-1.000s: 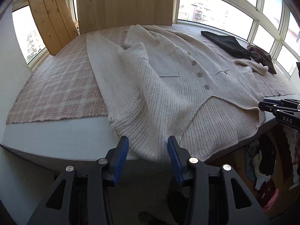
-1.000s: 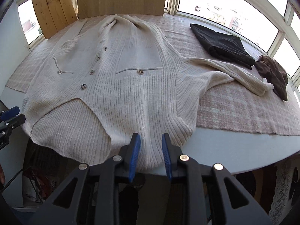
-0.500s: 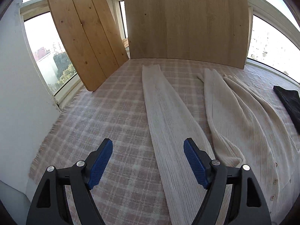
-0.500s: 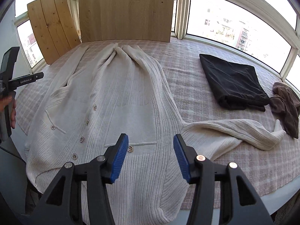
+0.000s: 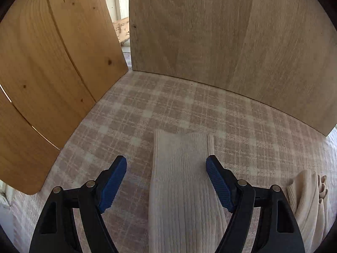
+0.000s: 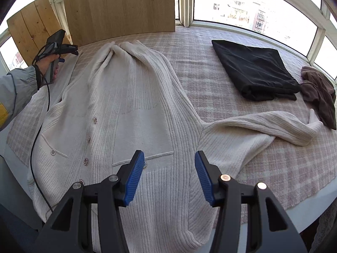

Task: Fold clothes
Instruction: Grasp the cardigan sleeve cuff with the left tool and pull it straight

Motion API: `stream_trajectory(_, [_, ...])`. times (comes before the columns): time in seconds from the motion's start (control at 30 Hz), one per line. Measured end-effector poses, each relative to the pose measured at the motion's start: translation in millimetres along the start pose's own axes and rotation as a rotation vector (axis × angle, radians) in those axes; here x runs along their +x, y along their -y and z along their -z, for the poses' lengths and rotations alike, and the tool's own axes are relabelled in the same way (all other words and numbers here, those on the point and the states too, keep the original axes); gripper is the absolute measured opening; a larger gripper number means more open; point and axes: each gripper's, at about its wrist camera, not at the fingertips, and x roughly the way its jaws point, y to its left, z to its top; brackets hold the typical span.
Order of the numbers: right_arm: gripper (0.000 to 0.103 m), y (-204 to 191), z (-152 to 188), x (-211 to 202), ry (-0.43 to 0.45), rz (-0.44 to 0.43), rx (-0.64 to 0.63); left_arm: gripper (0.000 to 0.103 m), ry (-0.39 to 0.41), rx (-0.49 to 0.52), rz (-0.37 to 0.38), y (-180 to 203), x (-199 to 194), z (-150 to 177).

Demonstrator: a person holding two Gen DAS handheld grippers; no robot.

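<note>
While the right gripper [image 6: 169, 177] hangs wide open over the lower front of the cream cardigan [image 6: 134, 122], nothing sits between its blue pads. That cardigan lies spread flat, buttons up, on the checked cloth [image 6: 210, 84] covering the tabletop. Out left, the left gripper [image 5: 166, 181] is spread open too, straddling the sleeve cuff [image 5: 183, 156] without pinching it. Farther right lie folded black trousers [image 6: 254, 69], with wooden boards [image 5: 210, 31] standing behind.
</note>
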Motion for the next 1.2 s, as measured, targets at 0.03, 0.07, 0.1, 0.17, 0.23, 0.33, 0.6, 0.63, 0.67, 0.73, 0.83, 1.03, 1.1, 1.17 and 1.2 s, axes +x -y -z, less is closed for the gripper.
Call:
stream_trajectory(0.03, [0.050, -2.7, -2.8, 1.0, 0.003, 0.004, 0.003, 0.043, 0.008, 0.007, 0.005, -0.2, -1.5, 1.3])
stream_trajectory(0.07, [0.050, -5.3, -5.6, 2.1, 0.006, 0.008, 0.006, 0.010, 0.016, 0.014, 0.010, -0.4, -3.0, 2.7])
stream_trajectory(0.1, [0.049, -8.0, -8.5, 3.1, 0.009, 0.012, 0.009, 0.009, 0.024, 0.022, 0.016, -0.6, -4.6, 4.0])
stream_trajectory(0.17, [0.049, -13.9, -15.8, 4.0, 0.022, 0.011, 0.004, 0.005, 0.040, 0.036, 0.026, -1.0, -7.6, 6.6])
stream_trajectory(0.23, [0.050, -19.5, -22.7, 5.0, 0.032, 0.010, -0.005, 0.004, 0.056, 0.050, 0.037, -1.4, -10.7, 9.3])
stream_trajectory(0.33, [0.050, -25.8, -30.5, 7.3, 0.041, 0.011, -0.014, 0.003, 0.080, 0.072, 0.052, -2.1, -15.2, 13.3])
stream_trajectory(0.6, [0.050, -29.3, -33.5, 10.8, 0.044, -0.007, -0.014, 0.003, 0.194, 0.082, 0.062, -25.9, -70.1, 30.3])
stream_trajectory(0.63, [0.050, -28.5, -34.3, 11.7, 0.045, -0.011, -0.015, 0.003, 0.222, 0.074, 0.050, -34.9, -88.3, 34.6])
stream_trajectory(0.67, [0.050, -27.6, -35.3, 11.9, 0.048, -0.017, -0.017, 0.003, 0.249, 0.067, 0.037, -46.7, -105.9, 37.4])
stream_trajectory(0.73, [0.050, -27.3, -37.0, 11.5, 0.055, -0.029, -0.028, 0.003, 0.291, 0.049, 0.002, -79.4, -137.9, 36.4])
stream_trajectory(0.83, [0.050, -27.8, -39.2, 10.8, 0.066, -0.051, -0.045, 0.003, 0.318, 0.021, -0.058, -114.5, -180.9, 33.6])
stream_trajectory(1.03, [0.050, -28.1, -36.6, 11.8, 0.075, -0.092, -0.083, 0.003, 0.359, -0.056, -0.187, -181.9, -265.7, 35.8])
stream_trajectory(1.1, [0.050, -26.4, -35.1, 11.0, 0.079, -0.102, -0.088, 0.003, 0.377, -0.067, -0.249, -194.5, -296.2, 43.2])
stream_trajectory(1.17, [0.050, -23.8, -33.6, 9.7, 0.082, -0.108, -0.094, 0.004, 0.404, -0.069, -0.297, -204.0, -326.0, 50.8])
stream_trajectory(1.2, [0.050, -22.2, -32.9, 9.0, 0.084, -0.112, -0.097, 0.004, 0.418, -0.068, -0.323, -208.2, -340.8, 54.4])
